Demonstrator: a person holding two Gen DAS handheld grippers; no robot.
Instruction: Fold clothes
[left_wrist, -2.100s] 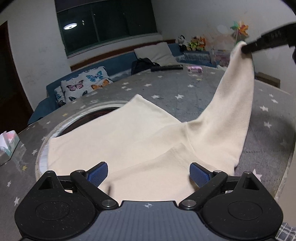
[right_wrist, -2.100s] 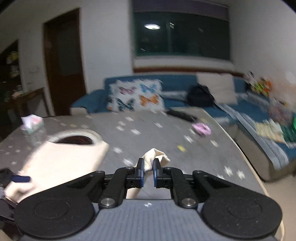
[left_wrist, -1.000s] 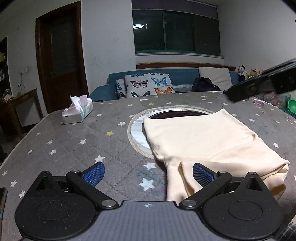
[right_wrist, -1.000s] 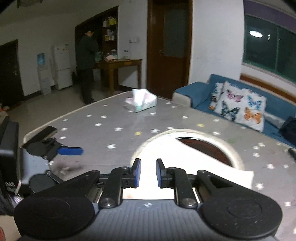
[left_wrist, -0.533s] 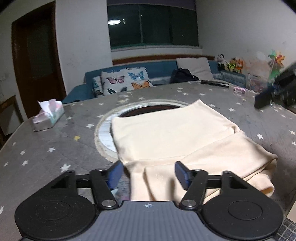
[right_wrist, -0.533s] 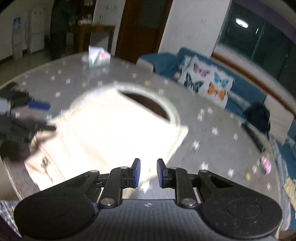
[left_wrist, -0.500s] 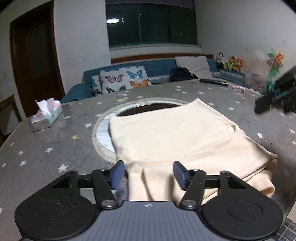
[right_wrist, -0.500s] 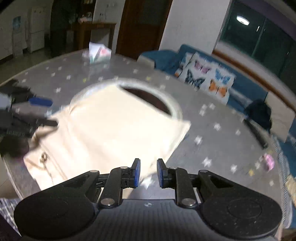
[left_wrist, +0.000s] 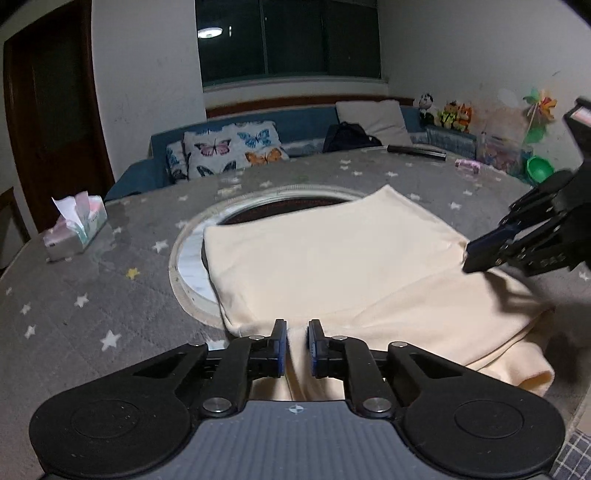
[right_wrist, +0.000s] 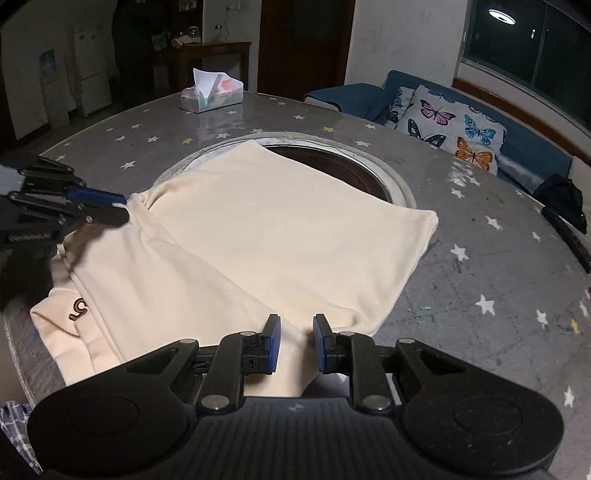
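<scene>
Since the task is folding, step: both near corners are being taken up, probably for the next fold away from the person.
garment: cream garment (left_wrist: 332, 258) lies flat on the star-print counter (left_wrist: 92, 295), part-folded. Its far edge covers part of the round recess (left_wrist: 288, 205), and its near edge sits at the counter's near rim.
left hand-held gripper (left_wrist: 295, 341): jaws closing, with cloth of the near-left corner between the pads. The cloth puckers at the tips, so it reads as pinched.
right hand-held gripper (right_wrist: 295, 341): jaws a narrow gap apart at the near-right edge. Cloth lies in the gap, no pinch visible.
why two corners: gripping both keeps the edge straight when lifted.
logo (right_wrist: 78, 308): small brown mark on the near-left flap, face up.
tissue box (left_wrist: 74, 236): far left, well apart from the garment.
</scene>
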